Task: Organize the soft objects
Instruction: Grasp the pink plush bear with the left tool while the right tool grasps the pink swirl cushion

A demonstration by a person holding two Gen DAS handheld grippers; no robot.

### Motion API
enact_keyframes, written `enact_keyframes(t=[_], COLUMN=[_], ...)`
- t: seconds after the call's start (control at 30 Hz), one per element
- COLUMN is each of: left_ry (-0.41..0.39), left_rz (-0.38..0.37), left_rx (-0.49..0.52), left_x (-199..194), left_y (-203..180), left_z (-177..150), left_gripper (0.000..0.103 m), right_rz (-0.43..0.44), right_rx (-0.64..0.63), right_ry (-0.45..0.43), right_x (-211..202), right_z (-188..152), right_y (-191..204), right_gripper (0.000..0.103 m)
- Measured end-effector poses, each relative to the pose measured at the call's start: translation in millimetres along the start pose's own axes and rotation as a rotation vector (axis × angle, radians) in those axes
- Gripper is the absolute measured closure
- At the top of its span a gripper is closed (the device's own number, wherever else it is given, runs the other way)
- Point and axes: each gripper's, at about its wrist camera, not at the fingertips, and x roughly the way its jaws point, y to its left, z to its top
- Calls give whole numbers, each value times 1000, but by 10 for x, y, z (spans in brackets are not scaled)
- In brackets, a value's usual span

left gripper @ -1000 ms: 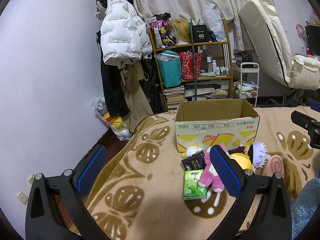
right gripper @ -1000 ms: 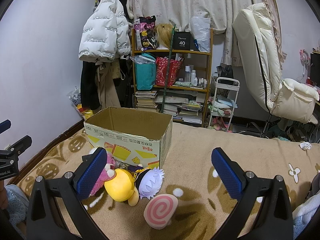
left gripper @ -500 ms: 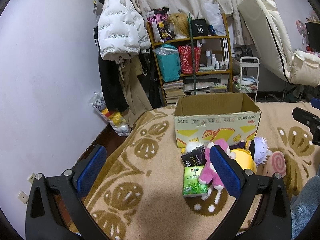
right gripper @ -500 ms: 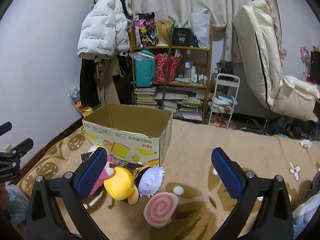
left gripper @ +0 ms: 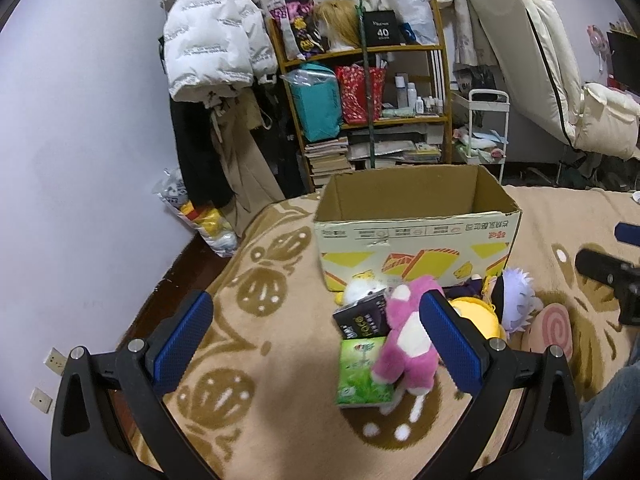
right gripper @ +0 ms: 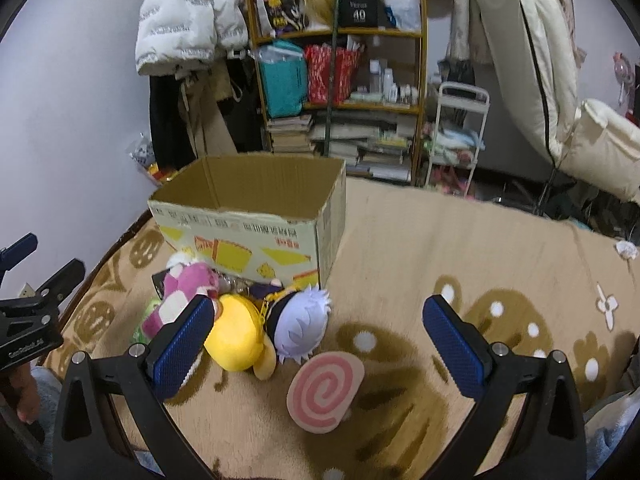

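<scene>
both tongs, left tongs (left gripper: 312, 344) and right tongs (right gripper: 320, 344), gape wide, empty. plush toys (right gripper: 236, 338) lie heaped on the bed before the cardboard box (right gripper: 256, 216); light, squashy, likely best pinched mid-body.

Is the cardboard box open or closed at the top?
Open. The cardboard box shows no flaps across its top, and both views look down onto its bare brown inner walls. Its floor is hidden, so whether anything lies inside cannot be told.

In front of the one cardboard box (left gripper: 416, 236) lie five plush toys: pink (left gripper: 406, 340), yellow (right gripper: 236, 340), white-haired (right gripper: 302, 326), a pink swirl (right gripper: 324, 392) and a small white one (left gripper: 360, 290) (mostly hidden). Beside them, two tissue packs: green (left gripper: 360, 372), black (left gripper: 362, 316).
</scene>
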Motion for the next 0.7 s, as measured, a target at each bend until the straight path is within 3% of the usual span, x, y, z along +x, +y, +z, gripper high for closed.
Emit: enact_keyframes(t=[0.7], left_ry=[206], left_rz=[-94], left_rx=[68], left_x=[789], left_y=[-437], left_z=[-100], left_gripper=[2], right_rz=[6], right_rx=[45], right_ry=[327], right_x=[683], right_z=[-191], right_y=[-158], right_gripper=[0])
